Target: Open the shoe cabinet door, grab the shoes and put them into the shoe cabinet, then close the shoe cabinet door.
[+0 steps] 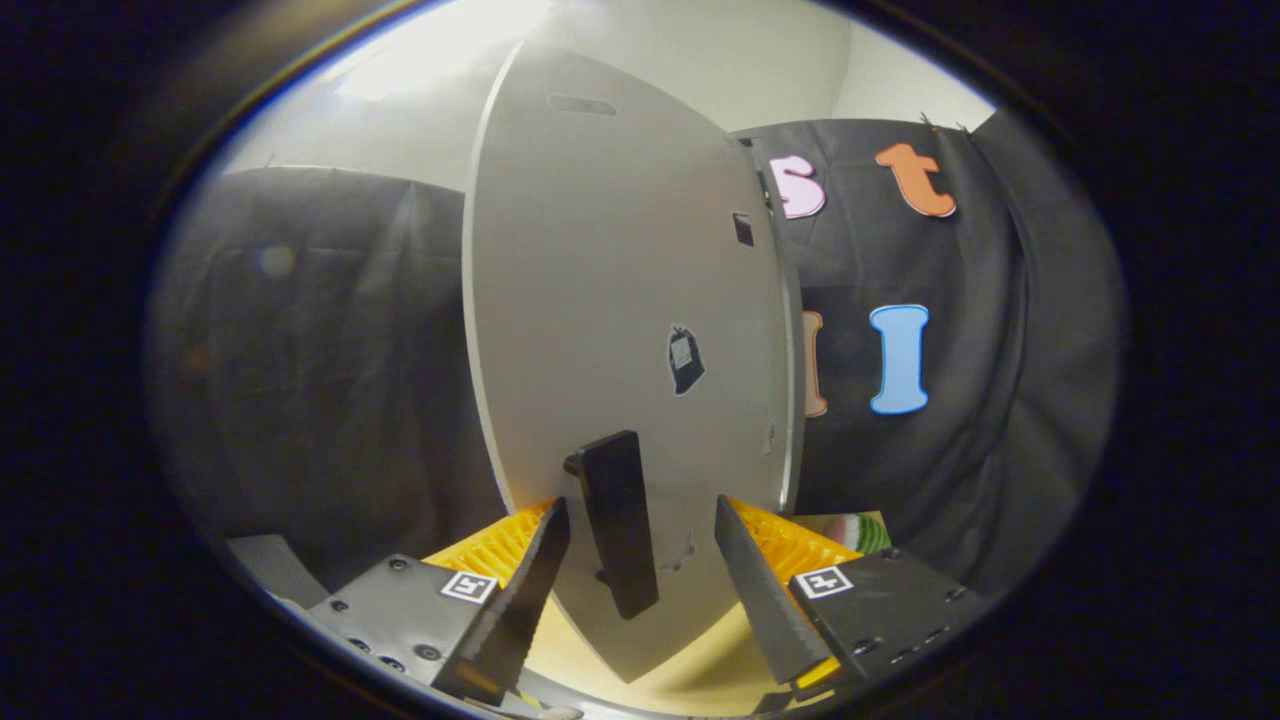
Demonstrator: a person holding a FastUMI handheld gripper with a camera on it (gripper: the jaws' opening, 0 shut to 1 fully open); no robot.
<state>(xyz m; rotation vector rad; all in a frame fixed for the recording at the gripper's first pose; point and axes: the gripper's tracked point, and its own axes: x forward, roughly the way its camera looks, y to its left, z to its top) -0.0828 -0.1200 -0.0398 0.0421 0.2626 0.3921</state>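
The tool (640, 575) is held close to the shoe cabinet door (620, 300), a pale grey panel that stands upright and seems to be seen at an angle, with its left edge nearer and its right edge further back. A dark, bar-shaped handle (617, 520) sticks out from the lower part of the door. It sits in the gap between the two fingers (520, 590), which are spread apart, one on each side of it. Neither finger looks to be pressing on the handle, so the tool is released and straddles the handle with space left on both sides, more on the right than on the left.

Higher on the door there is a small dark sticker (684, 360), a small dark square near the right edge (743, 229), and a slot-shaped mark near the top (582, 104). The inside of the cabinet is hidden behind the door, so what it holds cannot be told.

Below the door, behind the fingers, a ribbed yellow surface (790, 545) shows on both sides of the panel; it may be a mat or a rack, but the view is too warped and cut off to be sure. Just beyond it on the right lies a small green, white and pink item (860, 532). A light wooden table (700, 665) shows under the lower tip of the door. Dark cloth hangs behind everything.
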